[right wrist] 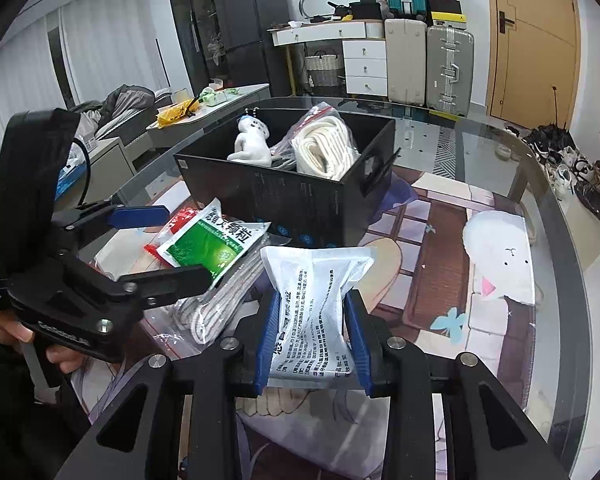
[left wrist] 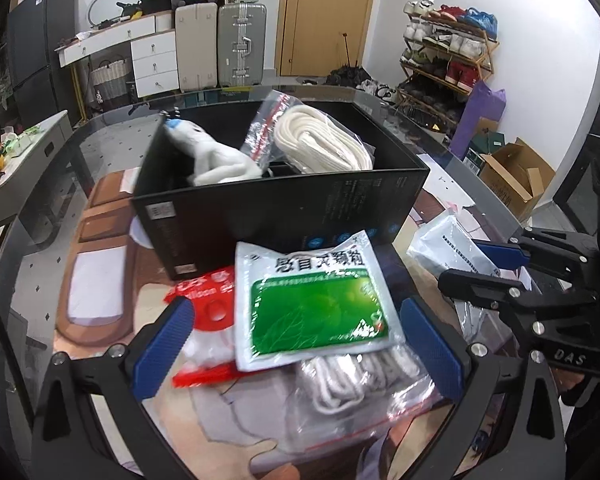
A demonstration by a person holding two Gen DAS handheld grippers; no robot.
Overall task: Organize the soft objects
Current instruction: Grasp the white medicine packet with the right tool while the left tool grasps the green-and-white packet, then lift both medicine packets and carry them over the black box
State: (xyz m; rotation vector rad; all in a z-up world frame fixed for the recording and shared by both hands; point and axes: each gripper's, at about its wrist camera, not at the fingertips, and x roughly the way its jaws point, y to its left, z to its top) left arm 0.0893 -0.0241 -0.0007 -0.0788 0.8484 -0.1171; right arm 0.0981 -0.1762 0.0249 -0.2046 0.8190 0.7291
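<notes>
Pouch clamped in right hand-held gripper (right wrist: 313, 336).
White pouch (right wrist: 314, 300) pinched at 6 o'clock of black box (right wrist: 300, 200); left hand-held gripper (left wrist: 300, 340) apart over green sachet (left wrist: 312, 304) on counter (right wrist: 560, 240).

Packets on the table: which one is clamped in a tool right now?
The white packet with black print, pinched between the right tool pads. The green-label packet merely lies between the left tool's open pads, on a bagged rope.
</notes>
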